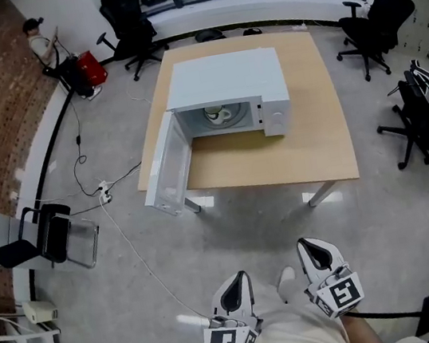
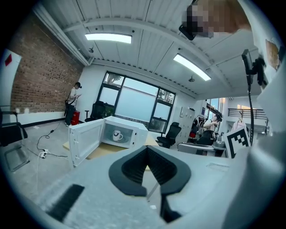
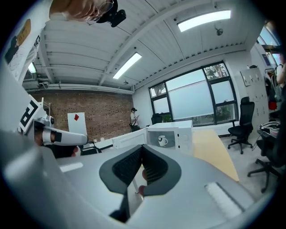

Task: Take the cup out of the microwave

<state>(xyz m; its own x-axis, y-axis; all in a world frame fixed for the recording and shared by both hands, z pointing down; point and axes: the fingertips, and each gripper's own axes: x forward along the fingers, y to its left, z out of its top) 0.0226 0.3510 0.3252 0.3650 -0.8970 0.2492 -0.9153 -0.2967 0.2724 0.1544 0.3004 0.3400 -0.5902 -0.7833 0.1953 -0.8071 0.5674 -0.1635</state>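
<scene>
The left claw (image 2: 146, 148) is seen pressed shut, pads together, nothing caught between them. The right claw (image 3: 142, 146) is likewise closed and empty. Both are held low in the head view, well apart from the tabletop (image 1: 308, 152), with a stretch of floor (image 1: 249, 234) between.

Out ahead, the microwave (image 1: 224, 80) is stood on the tabletop, and its door (image 1: 167, 166) is swung wide open. So the opening is judged already done, and all the rest is left. The approach has to be made, a claw has to be opened, and the cup (image 2: 117, 135) has to be gripped and brought out.

The cup is found inside the microwave, upright, about midway across the cavity. It is white, with a dark mark on its side, and a handle seems to be set on one side. It is seen small and far off, so finer detail cannot be told.
</scene>
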